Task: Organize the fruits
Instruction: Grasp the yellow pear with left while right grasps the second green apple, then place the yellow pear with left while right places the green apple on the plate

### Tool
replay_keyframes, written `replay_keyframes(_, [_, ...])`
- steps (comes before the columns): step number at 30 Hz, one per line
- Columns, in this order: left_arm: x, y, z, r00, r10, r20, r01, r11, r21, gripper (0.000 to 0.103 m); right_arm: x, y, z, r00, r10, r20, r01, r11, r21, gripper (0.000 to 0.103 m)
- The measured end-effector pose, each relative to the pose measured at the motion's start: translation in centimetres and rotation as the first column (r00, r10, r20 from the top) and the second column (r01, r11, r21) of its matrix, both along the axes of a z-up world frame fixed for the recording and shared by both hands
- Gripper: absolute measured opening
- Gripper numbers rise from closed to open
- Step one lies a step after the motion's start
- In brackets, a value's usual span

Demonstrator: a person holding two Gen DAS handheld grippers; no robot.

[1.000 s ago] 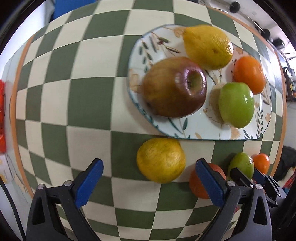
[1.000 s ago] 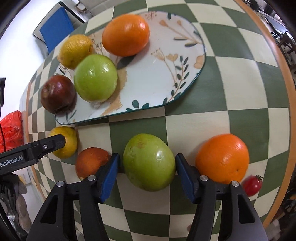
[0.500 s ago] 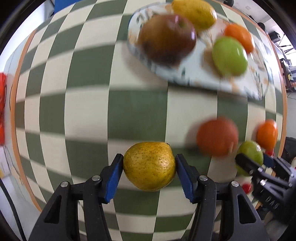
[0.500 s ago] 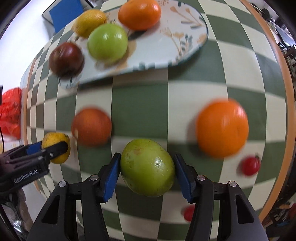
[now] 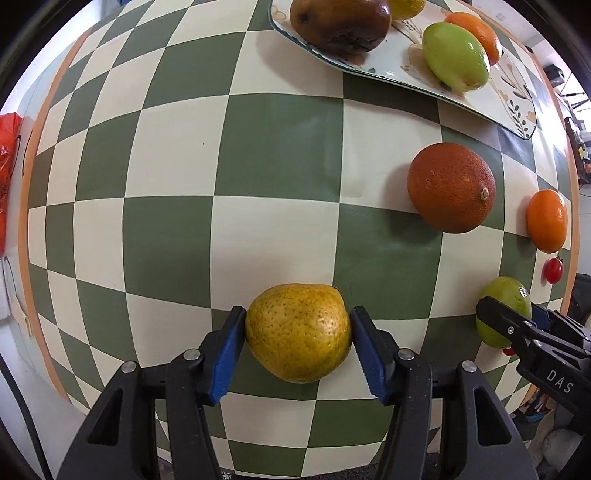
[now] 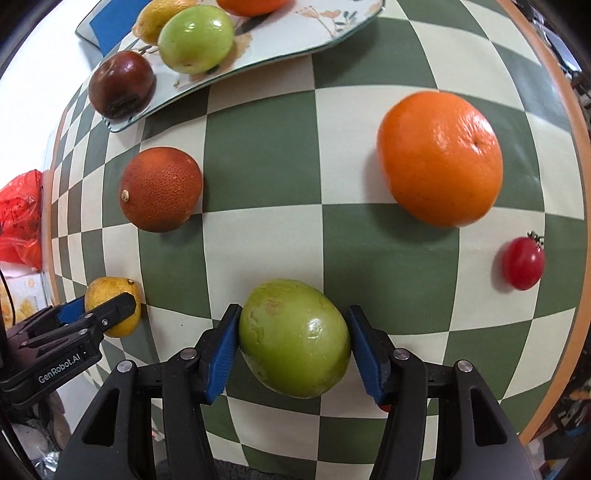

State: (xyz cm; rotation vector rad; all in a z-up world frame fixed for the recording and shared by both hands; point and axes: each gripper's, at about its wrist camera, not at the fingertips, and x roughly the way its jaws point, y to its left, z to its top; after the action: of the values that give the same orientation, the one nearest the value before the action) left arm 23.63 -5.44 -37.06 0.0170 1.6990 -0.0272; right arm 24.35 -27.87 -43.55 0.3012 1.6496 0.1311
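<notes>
Blue pads of my left gripper (image 5: 298, 332) clamp a speckled yellow citrus (image 5: 298, 332), well short of the floral plate (image 5: 406, 70); my right gripper (image 6: 293, 338) pinches a green fruit (image 6: 293, 338), equally far from that plate.

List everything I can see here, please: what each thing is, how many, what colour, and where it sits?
Tablecloth: one, green and cream checks, covers the table.
Plate: one, pale with leaf pattern, far side of table.
Fruit on plate: four; dark red apple, green fruit, yellow lemon, orange.
Dark orange: one, reddish orange, on cloth near plate.
Bright orange: one, on cloth, right side.
Cherry tomato: one, red, near right table edge; another red bit shows behind the right tongs, unclear.
Red bag: one, off the table's left.
Yellow citrus: one, speckled, in the left tongs.
Green fruit: one, in the right tongs.
</notes>
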Motion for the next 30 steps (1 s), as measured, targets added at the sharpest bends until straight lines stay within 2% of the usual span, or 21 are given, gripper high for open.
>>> replay_keyframes(2, [0.3, -0.5, 0.6, 1.000, 0.009, -0.007, -0.009, 1.000, -0.017, 0.055, 0.0, 0.3, 0.0, 1.000, -0.007, -0.005, 0.007, 1.000, 0.024, 0.059])
replay_keyframes(6, [1.1, -1.4, 3.7, 0.999, 0.022, 0.031, -0.019, 0.997, -0.072, 0.055, 0.5, -1.9, 2.0, 0.995, -0.101, -0.005, 0.101, 0.984, 0.147, 0.059])
replay_keyframes(10, [4.1, -2.1, 8.5, 0.994, 0.032, 0.106, -0.017, 0.990, -0.139, 0.055, 3.4, -3.6, 6.0, 0.980, -0.183, 0.082, 0.161, 0.962, 0.220, 0.059])
replay_keyframes(13, [8.8, -1.7, 11.7, 0.985, 0.036, 0.168, -0.007, 0.985, -0.173, 0.055, 6.6, -4.8, 8.0, 0.967, -0.211, 0.146, 0.177, 0.960, 0.215, 0.059])
replay_keyframes(14, [10.9, 0.0, 12.6, 0.983, 0.036, 0.181, -0.004, 0.985, -0.175, 0.055, 7.9, -5.3, 8.4, 0.961, -0.220, 0.166, 0.185, 0.961, 0.204, 0.059])
replay_keyframes(17, [15.9, 1.2, 13.6, 0.974, 0.028, 0.223, 0.004, 0.990, -0.142, 0.055, 12.1, -6.2, 8.4, 0.952, -0.235, 0.194, 0.204, 0.965, 0.167, 0.060])
replay_keyframes(20, [20.8, 1.6, 12.2, 0.975, 0.006, 0.223, 0.010, 0.997, -0.072, 0.055, 15.3, -6.3, 7.5, 0.955, -0.221, 0.199, 0.201, 0.972, 0.120, 0.060])
replay_keyframes(24, [25.3, 2.0, 8.3, 0.989, 0.004, 0.145, 0.000, 1.000, -0.024, 0.055, 17.6, -6.6, 6.1, 0.963, -0.201, 0.178, 0.191, 0.979, 0.071, 0.060])
replay_keyframes(26, [26.2, 2.2, 6.1, 0.995, 0.006, 0.096, -0.006, 1.000, -0.008, 0.055, 18.0, -8.0, 5.6, 0.966, -0.202, 0.161, 0.194, 0.979, 0.064, 0.060])
replay_keyframes(30, [26.9, 2.6, 3.4, 1.000, 0.005, 0.018, -0.005, 1.000, -0.012, 0.055, 18.6, -7.8, 4.0, 0.968, -0.216, 0.129, 0.208, 0.976, 0.070, 0.060])
